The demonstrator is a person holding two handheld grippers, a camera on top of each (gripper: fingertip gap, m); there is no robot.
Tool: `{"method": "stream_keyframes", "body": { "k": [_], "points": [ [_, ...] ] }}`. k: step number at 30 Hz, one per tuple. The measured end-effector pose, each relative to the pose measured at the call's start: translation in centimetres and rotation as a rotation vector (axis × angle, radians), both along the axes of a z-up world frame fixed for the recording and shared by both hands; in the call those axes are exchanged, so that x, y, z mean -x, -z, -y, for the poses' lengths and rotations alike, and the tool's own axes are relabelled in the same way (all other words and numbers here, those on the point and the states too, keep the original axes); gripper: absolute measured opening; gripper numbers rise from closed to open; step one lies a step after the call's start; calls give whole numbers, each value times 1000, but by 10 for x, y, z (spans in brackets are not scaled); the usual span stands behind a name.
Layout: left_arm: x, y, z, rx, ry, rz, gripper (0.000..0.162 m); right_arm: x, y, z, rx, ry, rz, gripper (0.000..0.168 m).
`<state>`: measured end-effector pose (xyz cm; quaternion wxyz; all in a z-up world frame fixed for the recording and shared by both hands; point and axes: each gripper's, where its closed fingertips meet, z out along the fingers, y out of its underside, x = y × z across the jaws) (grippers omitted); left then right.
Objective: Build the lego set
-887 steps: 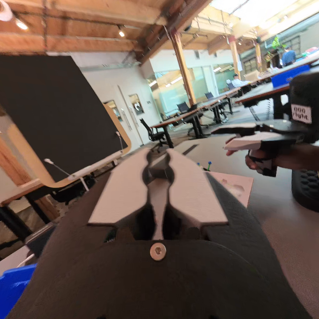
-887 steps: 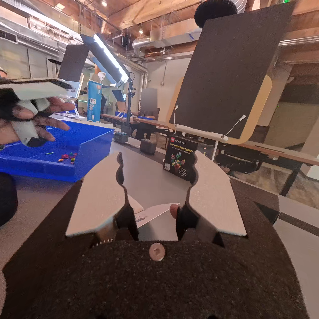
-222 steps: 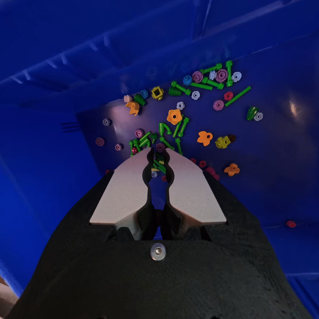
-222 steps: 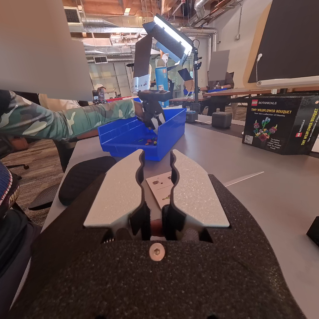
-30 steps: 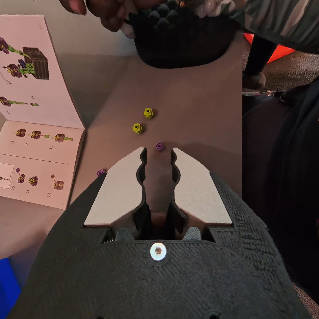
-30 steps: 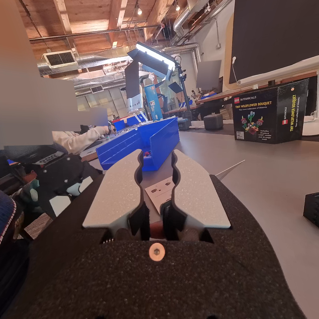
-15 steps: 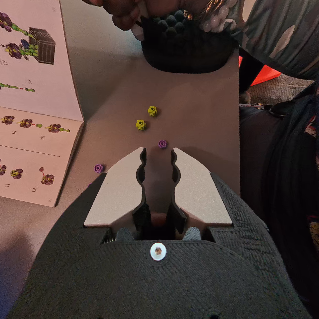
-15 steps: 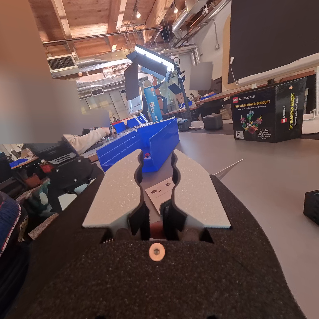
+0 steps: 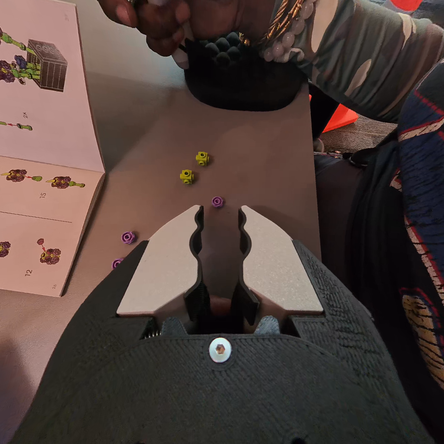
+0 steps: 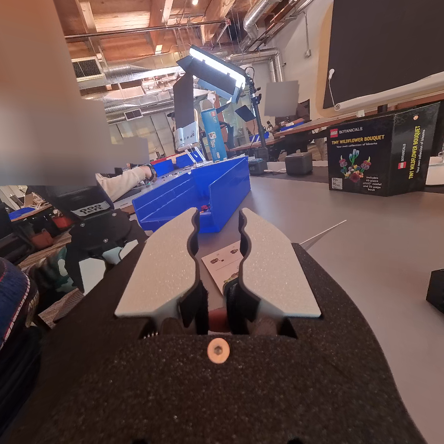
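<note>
Purple flower stud (image 9: 217, 201) lies just ahead of the released, empty left tongs (image 9: 220, 208), near the bench (image 9: 264, 149) edge.
Lower squarely and centre the stud before closing, I judge; yellow blocks (image 9: 187, 176) sit beyond; right tongs (image 10: 218, 211) hang parted, empty.

Lettering is showing on the black box (image 10: 384, 156) and the tall blue box (image 10: 213, 137). Printed numbers are running down the open booklet (image 9: 48, 144).
</note>
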<state>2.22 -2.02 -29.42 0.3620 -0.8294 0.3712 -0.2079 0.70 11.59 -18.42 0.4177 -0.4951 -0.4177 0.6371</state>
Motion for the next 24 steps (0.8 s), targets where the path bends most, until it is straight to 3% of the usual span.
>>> {"method": "stream_keyframes", "body": {
  "k": [15,19,24],
  "points": [
    [0,-5,1,-46,0,8,28,2,3,-2,16,8,20,29],
    [8,-34,3,-198,-18,57,28,0,1,-5,23,22,7,29],
    [64,-81,7,-292,-162,-33,28,-2,-1,-9,40,45,-9,28]
  ]
}}
